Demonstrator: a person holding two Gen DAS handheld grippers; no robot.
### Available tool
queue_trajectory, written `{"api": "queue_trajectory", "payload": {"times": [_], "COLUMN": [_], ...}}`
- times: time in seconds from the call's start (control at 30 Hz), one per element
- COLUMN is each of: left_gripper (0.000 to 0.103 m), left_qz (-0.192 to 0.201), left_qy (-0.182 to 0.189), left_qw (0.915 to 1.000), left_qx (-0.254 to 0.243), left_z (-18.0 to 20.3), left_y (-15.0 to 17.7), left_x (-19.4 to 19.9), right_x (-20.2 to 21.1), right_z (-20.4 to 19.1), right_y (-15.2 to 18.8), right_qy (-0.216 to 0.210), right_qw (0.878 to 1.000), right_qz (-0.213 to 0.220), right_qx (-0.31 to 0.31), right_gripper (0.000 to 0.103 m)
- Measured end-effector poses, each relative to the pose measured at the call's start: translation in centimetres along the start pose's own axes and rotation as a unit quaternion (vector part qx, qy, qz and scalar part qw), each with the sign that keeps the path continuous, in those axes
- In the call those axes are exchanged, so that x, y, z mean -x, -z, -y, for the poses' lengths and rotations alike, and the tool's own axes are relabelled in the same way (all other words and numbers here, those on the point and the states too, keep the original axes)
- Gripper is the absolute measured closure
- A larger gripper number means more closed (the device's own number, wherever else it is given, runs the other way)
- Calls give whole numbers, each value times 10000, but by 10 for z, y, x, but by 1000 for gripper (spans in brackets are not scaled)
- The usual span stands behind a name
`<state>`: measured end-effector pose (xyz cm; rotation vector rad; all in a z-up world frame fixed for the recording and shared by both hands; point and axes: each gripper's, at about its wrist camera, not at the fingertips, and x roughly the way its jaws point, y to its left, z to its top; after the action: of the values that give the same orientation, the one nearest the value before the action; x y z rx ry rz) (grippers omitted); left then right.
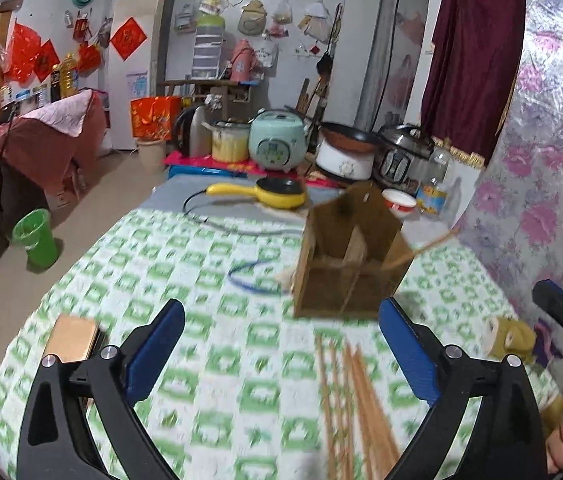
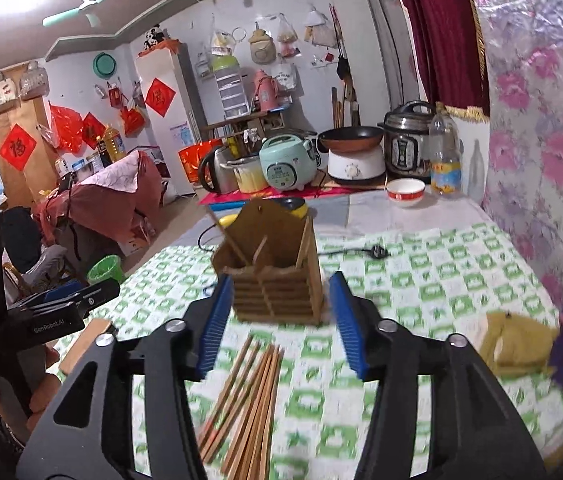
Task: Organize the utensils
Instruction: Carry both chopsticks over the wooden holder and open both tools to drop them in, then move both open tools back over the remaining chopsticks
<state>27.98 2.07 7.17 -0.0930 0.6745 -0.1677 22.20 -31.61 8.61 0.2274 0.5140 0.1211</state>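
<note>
A brown slatted wooden utensil holder point(image 1: 351, 258) point(image 2: 273, 276) stands upright on the green-checked tablecloth, with a couple of chopsticks leaning out of it. Several loose wooden chopsticks point(image 1: 351, 404) point(image 2: 247, 396) lie in a bundle on the cloth in front of the holder. My left gripper point(image 1: 281, 320) hangs above the cloth, jaws wide open and empty, the bundle lying below toward its right finger. My right gripper point(image 2: 277, 300) is open too, nothing between its blue pads point(image 2: 213, 326), with the holder just beyond its tips and the bundle under it.
A yellow electric pan point(image 1: 277, 193) with its cord, a red-and-white bowl point(image 2: 405, 192) and a plastic bottle point(image 2: 445, 156) sit at the table's far end. A folded yellow cloth point(image 2: 517, 346) lies right; a tan box point(image 1: 71, 338) lies left. Cookers line the back. The floral wall point(image 2: 541, 140) bounds the right.
</note>
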Motion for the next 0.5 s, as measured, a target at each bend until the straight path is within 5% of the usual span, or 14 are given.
{"api": "queue_trajectory", "payload": {"times": [0.5], "left_gripper": [7], "left_qz": [-950], "left_qy": [-312], "left_qw": [9942], "left_qx": [-404], "left_z": [-1], "left_y": [110], "left_x": [-30], "right_x": [-20], "right_z": [8], "right_y": [105], "right_qy": [315], "right_qw": [9956], "right_qz": [-881], "right_qx": [-26], "right_gripper": [36]}}
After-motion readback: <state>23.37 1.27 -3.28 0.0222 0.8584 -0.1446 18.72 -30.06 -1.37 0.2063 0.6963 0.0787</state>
